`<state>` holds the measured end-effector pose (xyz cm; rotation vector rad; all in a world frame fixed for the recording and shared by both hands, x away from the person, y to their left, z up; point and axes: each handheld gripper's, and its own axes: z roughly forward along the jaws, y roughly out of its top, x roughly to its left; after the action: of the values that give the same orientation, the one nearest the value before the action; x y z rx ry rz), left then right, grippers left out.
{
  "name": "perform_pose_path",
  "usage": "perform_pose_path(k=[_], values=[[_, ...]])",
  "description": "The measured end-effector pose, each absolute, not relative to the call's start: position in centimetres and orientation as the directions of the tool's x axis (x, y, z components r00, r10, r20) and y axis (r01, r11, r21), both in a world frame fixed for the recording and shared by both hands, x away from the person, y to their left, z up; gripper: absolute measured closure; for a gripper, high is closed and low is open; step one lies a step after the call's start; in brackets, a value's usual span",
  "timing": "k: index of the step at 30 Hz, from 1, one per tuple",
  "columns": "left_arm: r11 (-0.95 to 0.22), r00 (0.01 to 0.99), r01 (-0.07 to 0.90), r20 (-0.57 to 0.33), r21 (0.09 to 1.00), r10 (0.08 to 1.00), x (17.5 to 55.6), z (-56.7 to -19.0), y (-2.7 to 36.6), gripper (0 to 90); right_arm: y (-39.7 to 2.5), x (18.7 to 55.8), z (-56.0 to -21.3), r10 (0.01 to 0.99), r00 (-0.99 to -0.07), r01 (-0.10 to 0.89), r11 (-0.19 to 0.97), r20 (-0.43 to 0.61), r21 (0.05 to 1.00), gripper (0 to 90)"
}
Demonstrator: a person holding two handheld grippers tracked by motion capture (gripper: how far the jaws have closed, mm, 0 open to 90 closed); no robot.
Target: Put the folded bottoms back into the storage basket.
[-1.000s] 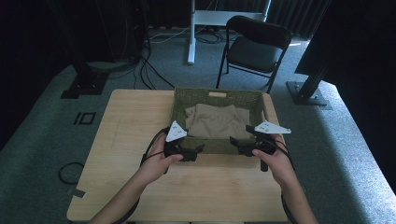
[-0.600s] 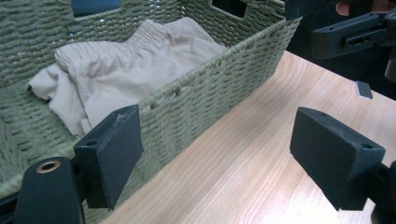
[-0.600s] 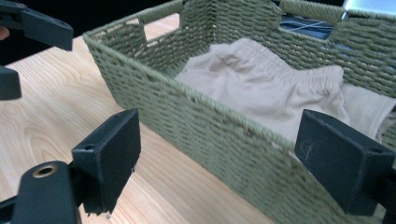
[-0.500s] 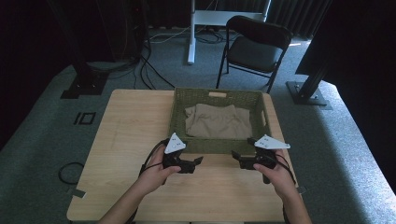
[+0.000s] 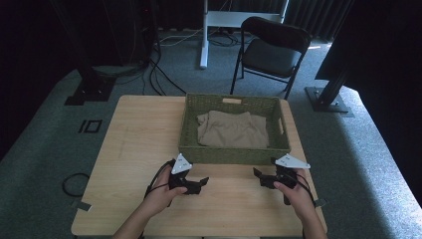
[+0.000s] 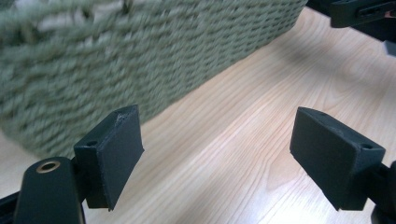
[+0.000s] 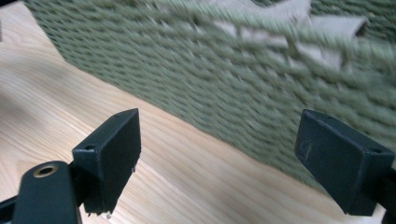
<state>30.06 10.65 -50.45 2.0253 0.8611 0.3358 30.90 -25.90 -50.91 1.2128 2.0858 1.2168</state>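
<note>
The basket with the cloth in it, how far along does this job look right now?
Done, by the look of it: the tan cloth lies folded inside the green woven basket. In hand: nothing. The left gripper and right gripper sit on the wooden table in front of the basket, jaws open and empty. Left: little shows, perhaps only setting the grippers down.

Your left gripper (image 6: 217, 154) hovers with jaws wide apart over bare table (image 6: 243, 140), just beside the green woven basket (image 6: 116, 56) wall; nothing sits between them.
</note>
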Motion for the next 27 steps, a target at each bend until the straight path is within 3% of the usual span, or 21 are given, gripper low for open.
perform_pose_path(k=[27], values=[[-0.342, 0.593, 0.542, -0.061, 0.768, 0.803, 29.6, -54.1, 15.2, 17.8, -28.4, 28.4, -54.7, 0.913, -0.407, 0.576, 0.23, 0.032, 0.784, 14.2]])
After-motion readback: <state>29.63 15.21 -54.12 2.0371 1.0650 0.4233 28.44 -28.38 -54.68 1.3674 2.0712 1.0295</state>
